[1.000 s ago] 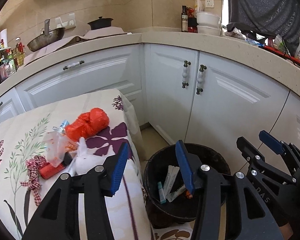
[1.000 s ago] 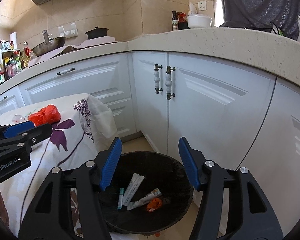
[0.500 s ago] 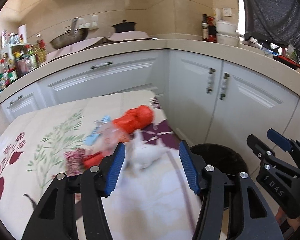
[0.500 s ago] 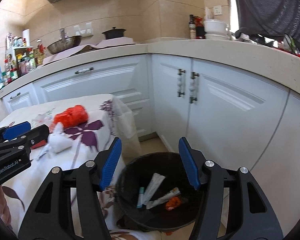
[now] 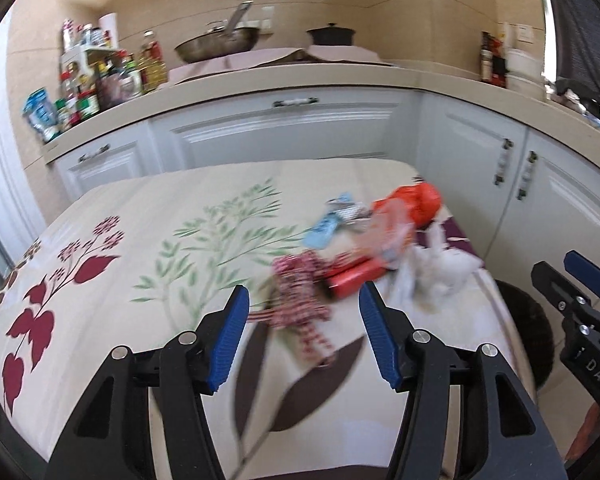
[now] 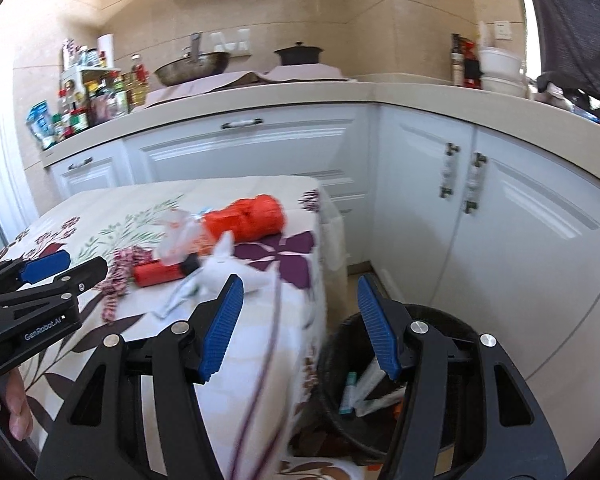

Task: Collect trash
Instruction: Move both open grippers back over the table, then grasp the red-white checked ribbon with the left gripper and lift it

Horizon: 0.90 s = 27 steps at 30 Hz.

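Left claw (image 5: 302, 338) hung released and empty over the flowered tabletop (image 5: 148, 248), jaws apart above the near edge of a checked ribbon (image 5: 300, 292); right claw (image 6: 298, 324) likewise released, holding nothing, straddling the tabletop's corner and the black bin (image 6: 440, 320) on the floor. Past the ribbon lay the trash in one blurred cluster: a red tube (image 5: 354, 280), a white tissue wad (image 5: 444, 270), a clear wrapper (image 5: 388, 236), then an orange bag (image 5: 414, 202). The bin already held some tubes and wrappers (image 6: 364, 392).
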Tool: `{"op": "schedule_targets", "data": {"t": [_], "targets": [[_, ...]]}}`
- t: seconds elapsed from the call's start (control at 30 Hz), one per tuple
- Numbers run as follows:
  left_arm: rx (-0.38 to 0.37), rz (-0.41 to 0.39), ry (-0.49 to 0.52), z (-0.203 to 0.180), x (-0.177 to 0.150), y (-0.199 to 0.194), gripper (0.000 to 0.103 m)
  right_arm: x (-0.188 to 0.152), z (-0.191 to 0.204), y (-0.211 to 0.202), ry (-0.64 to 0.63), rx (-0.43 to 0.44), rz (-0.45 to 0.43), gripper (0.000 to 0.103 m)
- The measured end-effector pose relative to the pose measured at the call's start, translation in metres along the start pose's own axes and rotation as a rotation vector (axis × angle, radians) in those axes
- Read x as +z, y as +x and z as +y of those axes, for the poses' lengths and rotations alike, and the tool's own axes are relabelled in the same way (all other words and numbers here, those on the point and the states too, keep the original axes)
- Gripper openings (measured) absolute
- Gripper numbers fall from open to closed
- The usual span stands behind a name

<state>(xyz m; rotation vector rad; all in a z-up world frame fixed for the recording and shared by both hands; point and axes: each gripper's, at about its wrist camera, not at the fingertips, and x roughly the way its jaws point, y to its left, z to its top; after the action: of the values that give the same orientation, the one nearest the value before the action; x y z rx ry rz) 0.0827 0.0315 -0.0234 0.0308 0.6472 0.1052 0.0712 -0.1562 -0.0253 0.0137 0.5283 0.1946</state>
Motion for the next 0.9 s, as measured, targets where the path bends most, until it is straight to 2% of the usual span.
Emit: {"op": "schedule_targets", "data": {"t": [0.17,0.37,0.47,0.77,0.8,0.87,0.9], "targets": [[0.011,0.023,-0.027,0.017,-0.004,0.006,0.057,0.001,0.019,0.008,-0.027,0.026,0.020,0.058],[-0.005,0.040,-0.028,0.017,-0.002,0.016,0.060,0.003,0.024,0.014,-0.042,0.030,0.044,0.058],[-0.030,0.084,-0.035,0.016,0.001,0.026,0.060,0.005,0.022,0.014,-0.035,0.030,0.049,0.058],[-0.016,0.200,-0.014,0.011,0.007,0.058,0.060,0.011,0.017,0.016,-0.032,0.033,0.053,0.058],[-0.020,0.204,-0.014,0.012,0.006,0.060,0.058,0.011,0.016,0.017,-0.031,0.034,0.056,0.058],[-0.037,0.220,-0.008,0.010,0.004,0.062,0.039,0.012,0.015,0.018,-0.030,0.037,0.061,0.058],[-0.050,0.226,-0.006,0.010,0.003,0.062,0.034,0.013,0.015,0.019,-0.028,0.039,0.063,0.058]]}}
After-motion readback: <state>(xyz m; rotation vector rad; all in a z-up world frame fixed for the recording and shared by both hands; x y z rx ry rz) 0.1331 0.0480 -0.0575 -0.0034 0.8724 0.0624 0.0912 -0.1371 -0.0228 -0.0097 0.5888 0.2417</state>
